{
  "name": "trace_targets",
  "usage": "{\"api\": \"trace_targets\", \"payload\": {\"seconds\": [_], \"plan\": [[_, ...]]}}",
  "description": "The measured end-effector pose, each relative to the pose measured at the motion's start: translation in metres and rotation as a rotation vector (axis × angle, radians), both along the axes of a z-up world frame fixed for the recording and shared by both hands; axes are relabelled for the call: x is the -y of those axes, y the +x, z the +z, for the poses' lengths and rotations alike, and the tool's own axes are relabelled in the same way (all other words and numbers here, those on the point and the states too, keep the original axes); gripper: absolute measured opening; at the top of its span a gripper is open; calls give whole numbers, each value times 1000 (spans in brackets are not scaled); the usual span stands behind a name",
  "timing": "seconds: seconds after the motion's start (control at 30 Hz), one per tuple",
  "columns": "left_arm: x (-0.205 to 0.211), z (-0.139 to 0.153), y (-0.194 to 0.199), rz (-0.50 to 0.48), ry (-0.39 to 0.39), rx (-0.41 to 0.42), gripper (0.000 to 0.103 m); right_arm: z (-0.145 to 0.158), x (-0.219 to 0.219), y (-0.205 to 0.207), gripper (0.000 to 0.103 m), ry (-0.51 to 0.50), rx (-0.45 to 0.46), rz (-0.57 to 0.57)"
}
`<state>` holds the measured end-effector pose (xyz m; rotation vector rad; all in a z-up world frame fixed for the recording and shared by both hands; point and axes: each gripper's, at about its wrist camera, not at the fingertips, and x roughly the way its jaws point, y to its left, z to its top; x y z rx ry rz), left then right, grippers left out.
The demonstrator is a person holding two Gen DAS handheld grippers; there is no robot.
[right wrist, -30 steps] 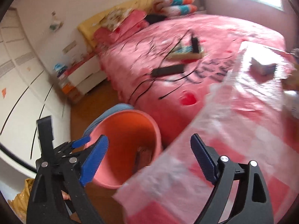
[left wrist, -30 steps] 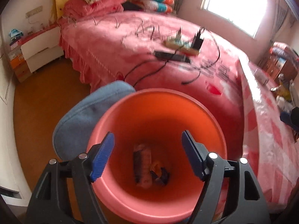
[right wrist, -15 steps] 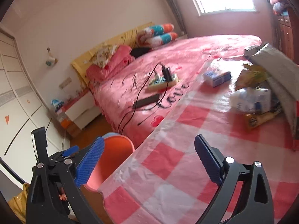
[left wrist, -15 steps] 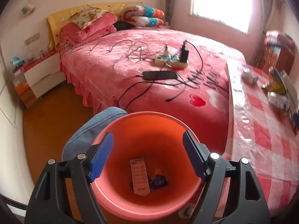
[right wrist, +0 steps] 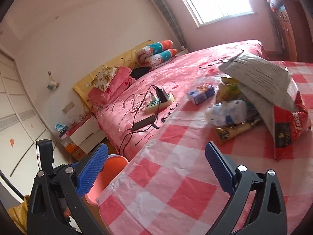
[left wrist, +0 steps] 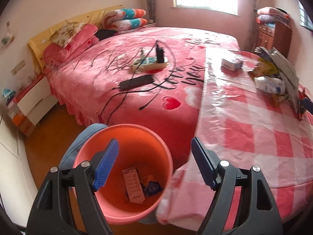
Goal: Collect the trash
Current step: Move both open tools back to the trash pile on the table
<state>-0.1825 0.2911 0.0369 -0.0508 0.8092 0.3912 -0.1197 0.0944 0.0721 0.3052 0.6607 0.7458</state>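
An orange bin (left wrist: 125,137) stands on the floor beside the checked table (left wrist: 244,129); it holds a pinkish wrapper (left wrist: 133,186) and a small blue packet (left wrist: 153,186). My left gripper (left wrist: 154,165) is open and empty above the bin's rim. My right gripper (right wrist: 156,168) is open and empty over the table's near edge (right wrist: 176,176). Trash lies at the table's far side: a blue box (right wrist: 200,94), a white crumpled bag (right wrist: 227,113), a yellow packet (right wrist: 228,88), a grey bag (right wrist: 260,74), a red snack bag (right wrist: 289,125). The bin (right wrist: 109,166) shows low left.
A pink bed (left wrist: 137,74) with a power strip (left wrist: 149,63), a black device (left wrist: 137,81) and cables lies behind the bin. A blue stool (left wrist: 82,143) sits against the bin. A white nightstand (left wrist: 33,101) is left, a wooden cabinet (left wrist: 272,33) far right.
Both grippers have lifted and swung right, from over the bin toward the table. The trash pile has come into view. Both stay open and empty.
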Motion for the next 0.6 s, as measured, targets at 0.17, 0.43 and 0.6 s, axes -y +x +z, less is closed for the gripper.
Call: {"api": "trace_targets", "payload": {"seconds": [0.17,0.43,0.6], "plan": [[25,3,15,-53,-6,-28,77,-2,23,10,98,-6,-17,-51],[70,19,40,-169,-1,-18,77,-7,71,28,98,2,-73,-180],[95,32,62,-246,22,3,77,-4,108,38,98,25,-94,-292]]}}
